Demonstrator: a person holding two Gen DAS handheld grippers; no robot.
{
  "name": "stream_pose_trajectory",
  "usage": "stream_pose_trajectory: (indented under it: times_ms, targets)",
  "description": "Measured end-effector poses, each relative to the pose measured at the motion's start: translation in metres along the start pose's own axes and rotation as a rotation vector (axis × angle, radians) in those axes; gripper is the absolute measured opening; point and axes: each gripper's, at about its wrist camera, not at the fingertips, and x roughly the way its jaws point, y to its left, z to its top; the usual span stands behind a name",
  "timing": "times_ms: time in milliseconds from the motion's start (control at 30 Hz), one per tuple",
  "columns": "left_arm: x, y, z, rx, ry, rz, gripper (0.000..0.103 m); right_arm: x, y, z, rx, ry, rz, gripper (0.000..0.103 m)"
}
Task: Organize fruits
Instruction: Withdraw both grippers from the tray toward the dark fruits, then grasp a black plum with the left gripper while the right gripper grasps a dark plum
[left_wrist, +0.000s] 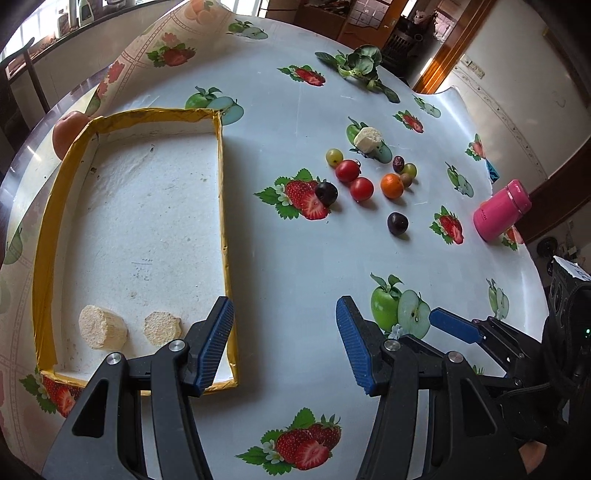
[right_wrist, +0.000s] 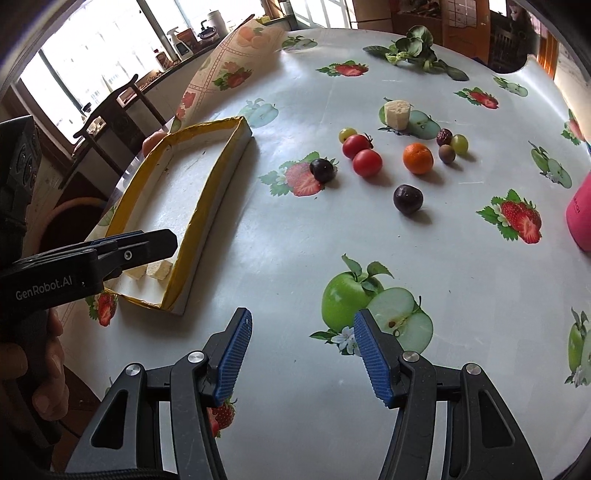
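Our right gripper (right_wrist: 303, 354) and left gripper (left_wrist: 284, 343) hang spread and empty. We should take the near dark plum (right_wrist: 407, 198) first — squeezing gently — then lower it into the tray (right_wrist: 207, 206).

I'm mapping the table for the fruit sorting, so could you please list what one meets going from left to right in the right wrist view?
Yellow-rimmed tray → dark plum → tomato → orange → green grape → pink bottle.

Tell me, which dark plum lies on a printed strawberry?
The dark round plum nearest the yellow-rimmed tray; the other plum sits on plain cloth.
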Motion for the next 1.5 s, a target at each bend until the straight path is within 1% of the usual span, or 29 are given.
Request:
stream_pose_trajectory:
  times_ms: [367, 533, 700, 933, 1100, 1167, 1233, 1267, 1300, 1333, 1367, 1433, 1500]
  targets:
    - [0.021, -0.018, 0.017, 0.036, 0.022, -0.010, 0.057, 0.005, -0.034, 0.008, 0.079, -0.014, -0.028, 0.059]
    - [0.036, -0.028, 0.033, 0.063, 0.031, -0.014, 0.057, 0.016, -0.048, 0.019, 0.111, -0.022, -0.043, 0.059]
    - [0.060, -0.034, 0.054, 0.065, 0.052, -0.017, 0.057, 0.029, -0.062, 0.037, 0.146, -0.033, -0.056, 0.058]
    - [0.095, -0.043, 0.082, 0.079, 0.072, -0.003, 0.057, 0.051, -0.080, 0.068, 0.172, -0.038, -0.085, 0.053]
    - [0.117, -0.047, 0.094, 0.106, 0.091, 0.009, 0.057, 0.067, -0.086, 0.084, 0.165, -0.023, -0.101, 0.051]
    - [0.126, -0.048, 0.097, 0.118, 0.101, 0.024, 0.056, 0.072, -0.087, 0.087, 0.163, -0.016, -0.106, 0.047]
    - [0.135, -0.048, 0.098, 0.123, 0.114, 0.022, 0.056, 0.075, -0.087, 0.089, 0.152, -0.021, -0.113, 0.045]
    - [0.137, -0.048, 0.098, 0.125, 0.113, 0.024, 0.055, 0.076, -0.085, 0.090, 0.145, -0.021, -0.115, 0.044]
    - [0.137, -0.050, 0.098, 0.142, 0.093, 0.032, 0.052, 0.076, -0.084, 0.091, 0.137, -0.021, -0.119, 0.042]
    - [0.138, -0.053, 0.098, 0.158, 0.087, 0.043, 0.046, 0.077, -0.083, 0.092, 0.131, -0.021, -0.125, 0.039]
    - [0.138, -0.054, 0.099, 0.168, 0.085, 0.043, 0.035, 0.078, -0.083, 0.092, 0.127, -0.023, -0.122, 0.034]
    - [0.139, -0.054, 0.100, 0.167, 0.086, 0.026, 0.022, 0.077, -0.081, 0.091, 0.125, -0.025, -0.108, 0.027]
    - [0.138, -0.053, 0.101, 0.166, 0.091, 0.018, 0.022, 0.075, -0.079, 0.089, 0.118, -0.034, -0.114, 0.027]
